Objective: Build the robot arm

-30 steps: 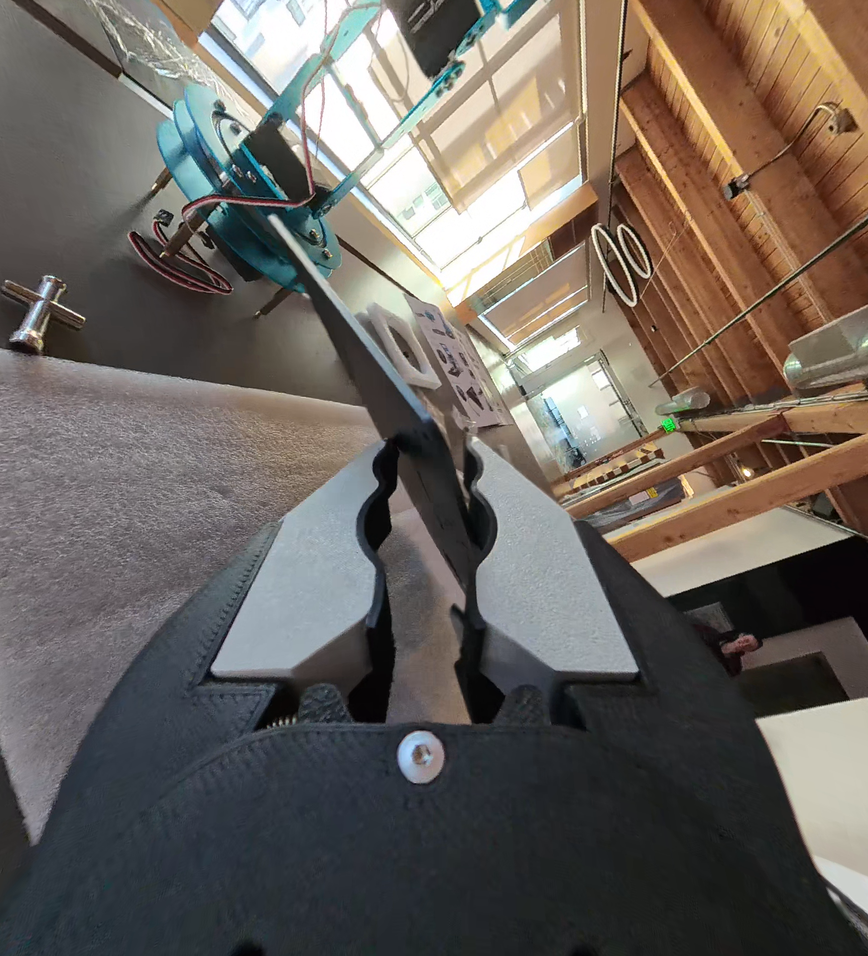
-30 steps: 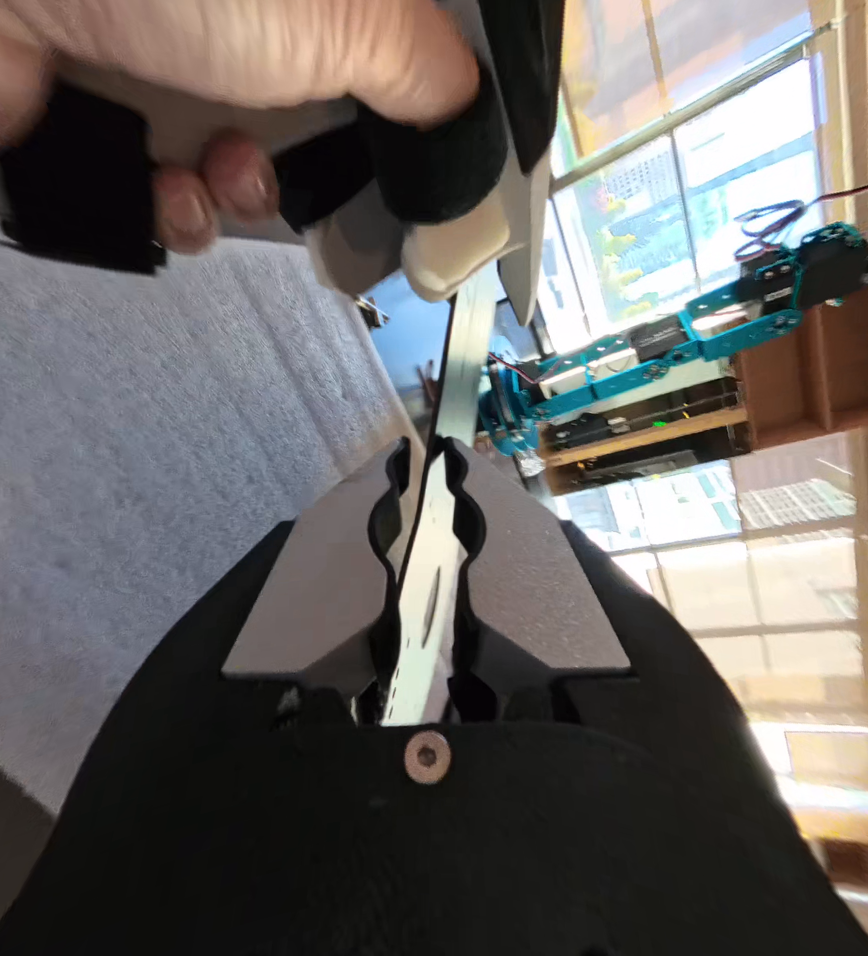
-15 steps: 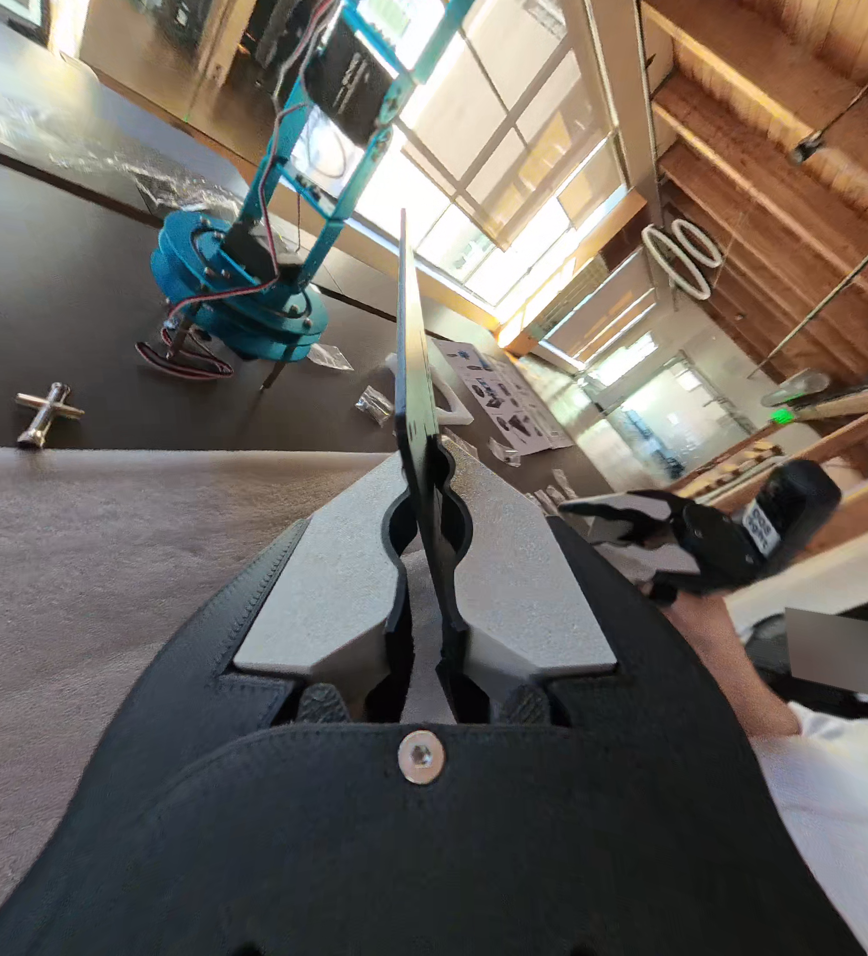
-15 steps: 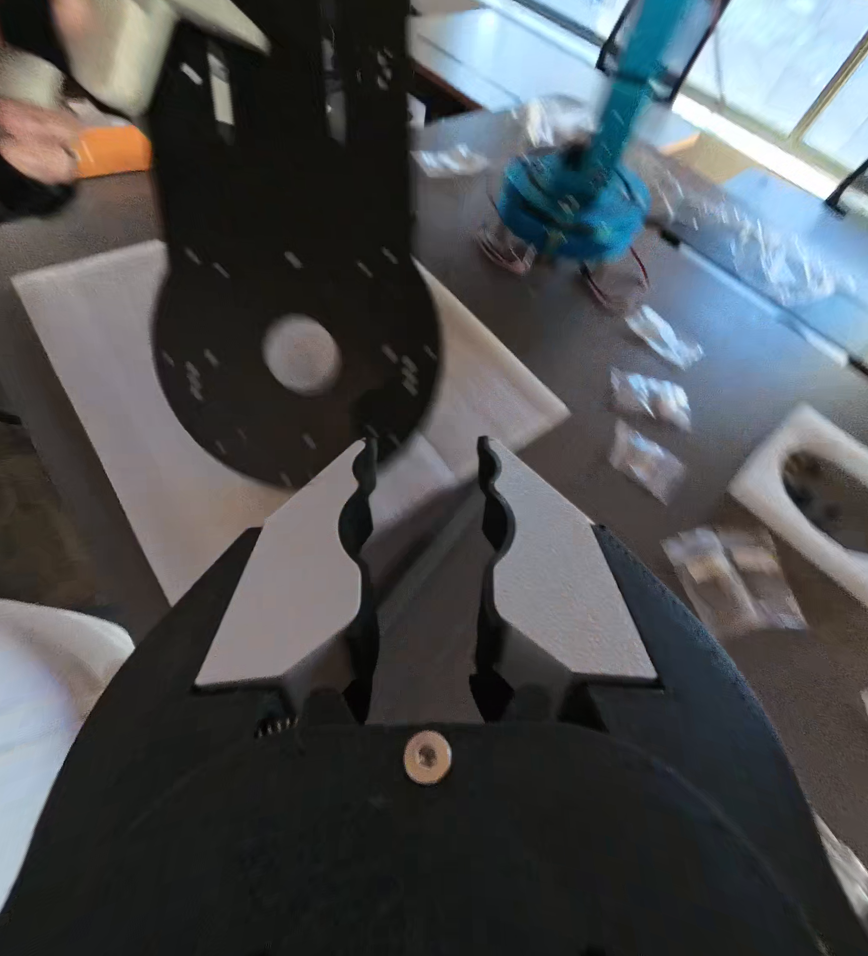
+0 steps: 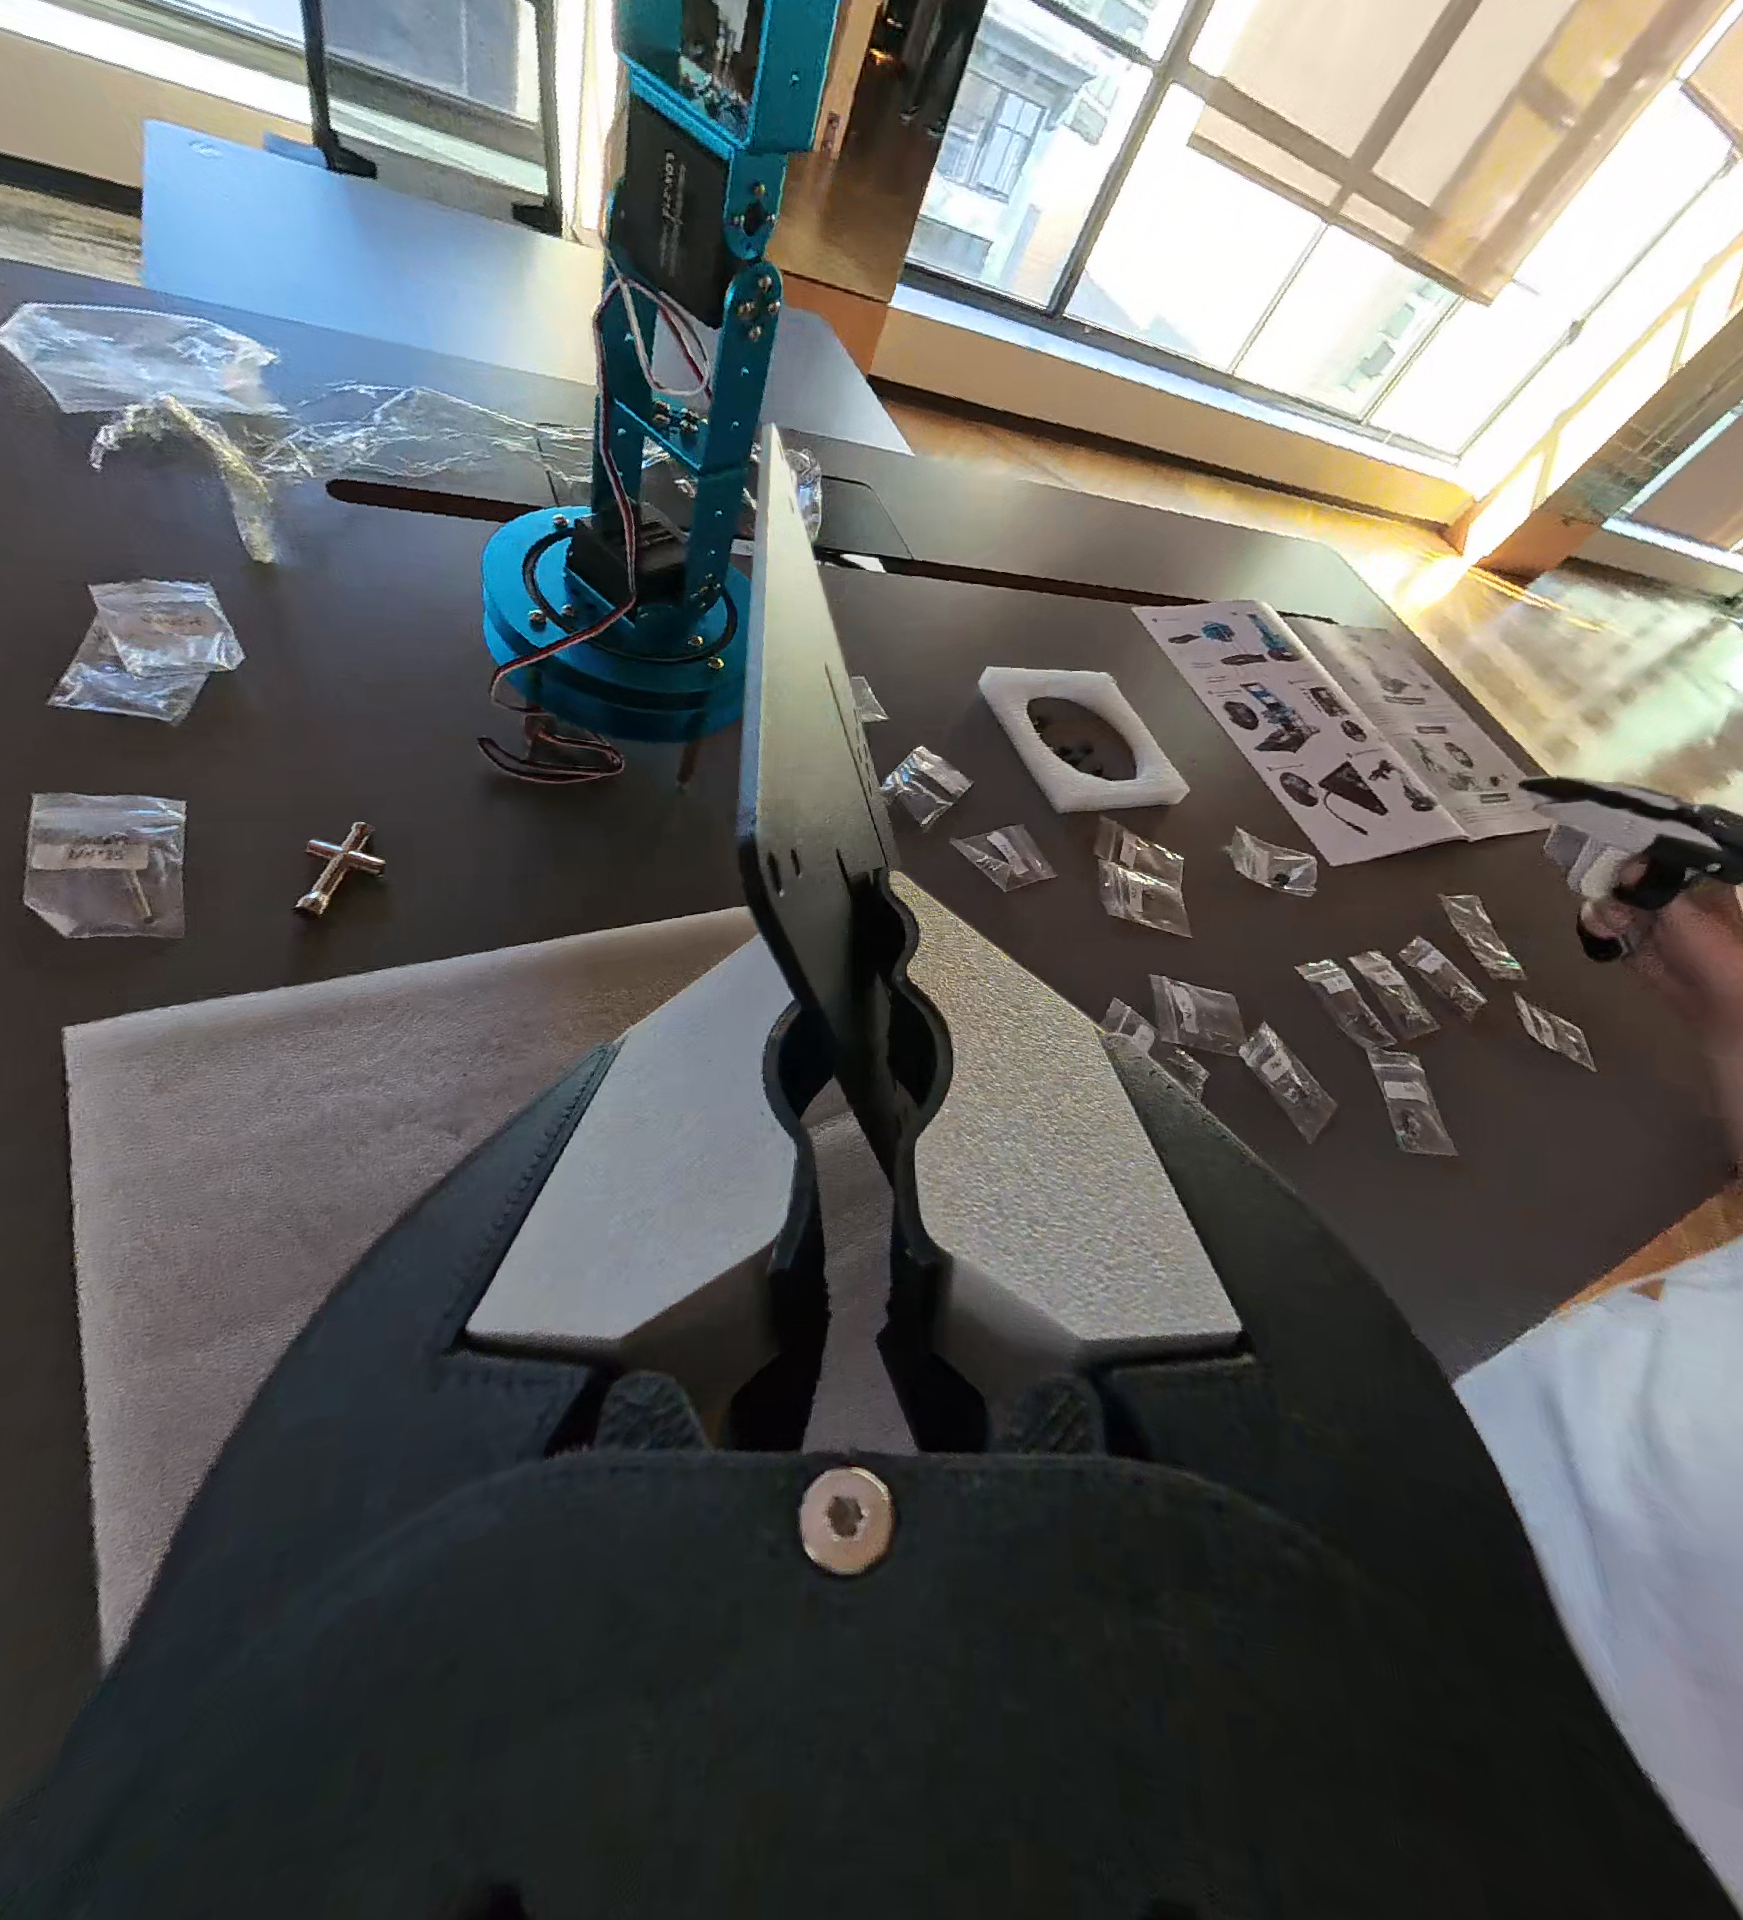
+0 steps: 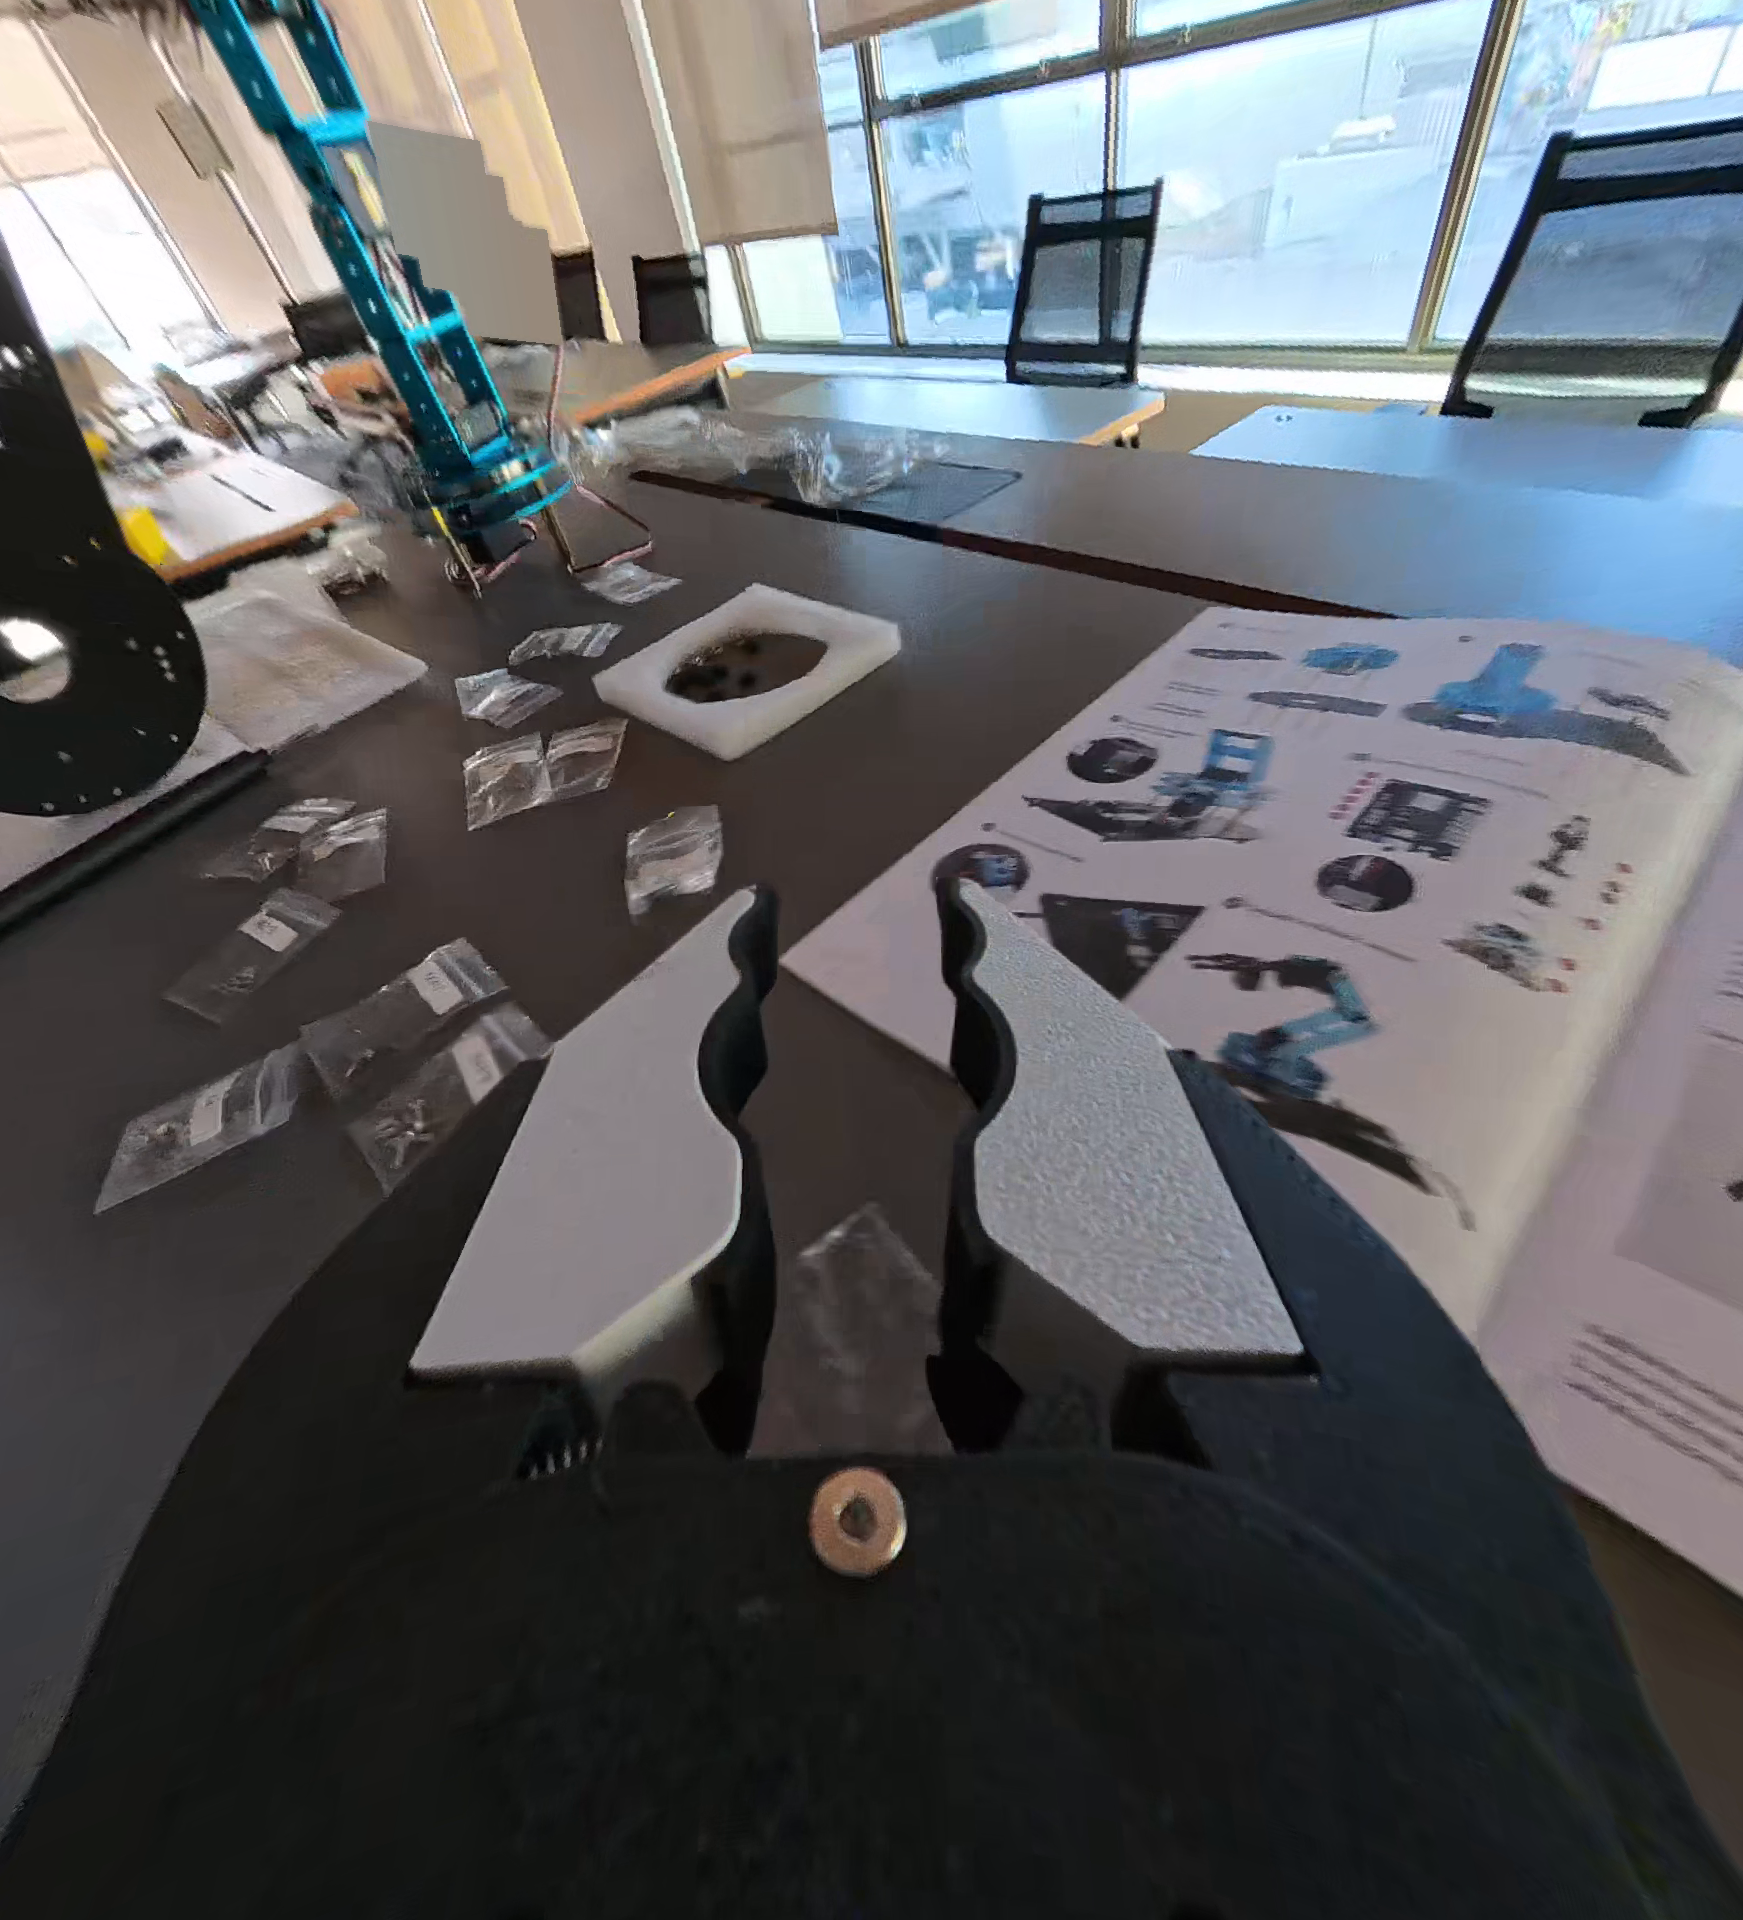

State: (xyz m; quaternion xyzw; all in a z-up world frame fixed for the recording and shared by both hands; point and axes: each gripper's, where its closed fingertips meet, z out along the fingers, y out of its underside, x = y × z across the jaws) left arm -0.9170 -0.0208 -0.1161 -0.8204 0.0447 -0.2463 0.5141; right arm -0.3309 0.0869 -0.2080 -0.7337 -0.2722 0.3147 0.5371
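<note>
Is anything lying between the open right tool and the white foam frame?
Nothing squarely: bare table runs from the right tool to the white foam frame, with a small clear bag just left of that line.

We see the black plate (image 5: pixel 813 727) only edge-on from the left wrist, so its face is hidden; from the right wrist its left side is cut off by the frame. The blue robot arm (image 5: pixel 685 343) runs off the top edge. The booklet (image 6: pixel 1386 935) is blurred, and the contents of the small plastic bags (image 6: pixel 410 1029) are too small to tell.
</note>
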